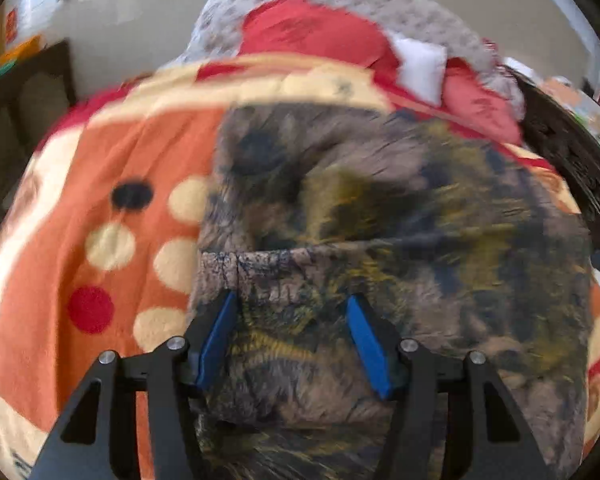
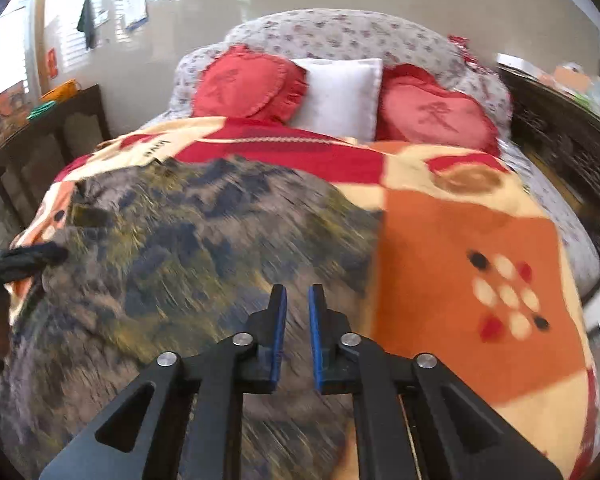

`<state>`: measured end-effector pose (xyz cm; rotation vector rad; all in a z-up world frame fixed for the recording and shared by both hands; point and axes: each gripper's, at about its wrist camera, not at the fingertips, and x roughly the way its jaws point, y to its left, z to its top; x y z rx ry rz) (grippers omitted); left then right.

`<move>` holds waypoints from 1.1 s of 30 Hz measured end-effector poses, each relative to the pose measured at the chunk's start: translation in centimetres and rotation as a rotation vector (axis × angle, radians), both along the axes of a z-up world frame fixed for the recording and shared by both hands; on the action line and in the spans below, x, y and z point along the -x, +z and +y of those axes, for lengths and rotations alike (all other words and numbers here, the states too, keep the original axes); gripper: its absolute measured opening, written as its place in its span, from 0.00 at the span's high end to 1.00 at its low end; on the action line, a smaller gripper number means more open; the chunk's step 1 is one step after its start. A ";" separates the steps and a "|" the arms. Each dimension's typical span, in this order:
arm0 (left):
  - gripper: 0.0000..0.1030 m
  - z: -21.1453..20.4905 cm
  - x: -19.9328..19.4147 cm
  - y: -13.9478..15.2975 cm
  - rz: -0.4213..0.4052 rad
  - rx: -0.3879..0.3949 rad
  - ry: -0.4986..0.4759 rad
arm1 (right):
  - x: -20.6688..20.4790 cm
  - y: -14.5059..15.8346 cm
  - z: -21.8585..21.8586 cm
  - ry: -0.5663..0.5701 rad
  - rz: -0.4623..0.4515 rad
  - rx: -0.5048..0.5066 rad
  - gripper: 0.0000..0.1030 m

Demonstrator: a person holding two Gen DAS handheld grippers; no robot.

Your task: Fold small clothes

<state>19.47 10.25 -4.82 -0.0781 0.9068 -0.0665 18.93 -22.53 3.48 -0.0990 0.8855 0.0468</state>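
A mottled brown, yellow and dark blue garment [image 1: 400, 240] lies spread on the orange, cream and red blanket [image 1: 80, 200]. It also shows in the right wrist view [image 2: 172, 248]. My left gripper [image 1: 292, 300] is open, its blue pads to either side of a folded edge of the garment, close above the cloth. My right gripper [image 2: 298, 292] hovers over the garment's right part, jaws nearly together with a narrow gap and nothing between them. Both views are blurred by motion.
The blanket [image 2: 460, 248] covers a bed. Two red heart pillows [image 2: 248, 84] and a white pillow [image 2: 340, 92] lie against a floral headboard cushion [image 2: 340, 32]. Dark wooden furniture stands on the left [image 2: 40, 144] and on the right [image 2: 560, 148].
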 end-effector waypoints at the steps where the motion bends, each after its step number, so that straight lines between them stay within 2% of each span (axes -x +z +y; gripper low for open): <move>1: 0.40 -0.1 0.3 -0.2 -0.032 -0.018 -0.010 | -1.4 -1.5 -0.6 -0.049 0.050 -0.008 0.77; 2: 0.40 -0.4 0.8 -0.4 -0.050 -0.046 -0.025 | -2.4 -2.9 -1.7 -0.098 0.098 0.015 0.76; 3: 0.40 -0.7 1.3 -0.4 -0.062 -0.079 -0.040 | -3.2 -4.8 -3.1 -0.144 0.149 0.008 0.57; 4: 0.40 -0.9 1.4 -0.4 -0.064 -0.085 -0.044 | -3.2 -5.6 -4.4 -0.199 0.139 0.005 0.23; 5: 0.39 -0.9 1.7 0.0 -0.063 -0.081 -0.044 | -3.2 -5.7 -5.2 -0.248 0.136 0.000 0.11; 6: 0.39 -0.8 1.9 0.2 -0.062 -0.064 -0.043 | -3.2 -6.0 -6.0 -0.280 0.152 -0.054 0.09; 8: 0.39 -0.2 2.2 1.4 -0.070 0.002 -0.044 | -3.2 -5.2 -5.7 -0.286 0.145 -0.062 0.14; 10: 0.39 0.5 2.3 3.4 -0.126 0.097 -0.055 | -2.9 -3.3 -3.8 -0.220 0.089 0.022 0.36; 11: 0.38 0.3 2.0 4.5 -0.151 0.121 -0.060 | -2.7 -1.7 -2.6 -0.209 0.035 0.097 0.39; 12: 0.37 0.0 1.5 5.0 -0.159 0.129 -0.069 | -2.5 -0.6 -1.7 -0.206 -0.012 0.131 0.49; 14: 0.37 -1.0 0.0 5.7 -0.162 0.146 -0.098 | -2.3 0.9 -0.1 -0.176 -0.094 0.136 0.54; 15: 0.37 -1.5 -1.0 5.4 -0.150 0.150 -0.105 | -2.7 1.2 0.6 -0.157 -0.110 0.101 0.61; 16: 0.37 -1.9 -2.2 4.6 -0.122 0.147 -0.098 | -3.7 0.7 0.6 -0.144 -0.082 0.064 0.74; 17: 0.37 -1.9 -3.0 3.9 -0.095 0.139 -0.088 | -5.0 -0.7 0.8 -0.140 0.000 0.016 0.81; 18: 0.39 -1.8 -4.5 2.2 -0.036 0.102 -0.053 | -5.9 -1.7 0.6 -0.164 0.037 0.004 0.87; 20: 0.41 -1.3 -5.5 -0.1 -0.010 0.054 -0.040 | -7.4 -4.0 -0.7 -0.215 0.085 -0.018 0.93; 21: 0.41 -1.5 -5.6 -0.4 -0.023 0.034 -0.053 | -7.4 -4.7 -2.0 -0.235 0.058 -0.023 0.94; 24: 0.40 -2.2 -5.5 -0.6 -0.041 -0.006 -0.053 | -7.9 -5.9 -2.3 -0.201 -0.019 0.080 0.95; 25: 0.40 -2.1 -5.5 -0.7 -0.045 0.002 -0.053 | -7.9 -6.1 -1.7 -0.173 -0.029 0.136 0.95; 27: 0.40 -1.9 -5.4 -0.7 -0.046 0.017 -0.059 | -8.1 -6.3 -1.2 -0.157 -0.029 0.175 0.94; 31: 0.42 -1.5 -4.2 0.9 -0.037 0.007 -0.070 | -8.2 -4.6 -1.7 -0.147 0.022 0.111 0.94; 33: 0.42 -0.9 -2.3 3.0 -0.078 0.056 -0.072 | -6.2 -1.5 -2.0 -0.122 -0.048 0.064 0.93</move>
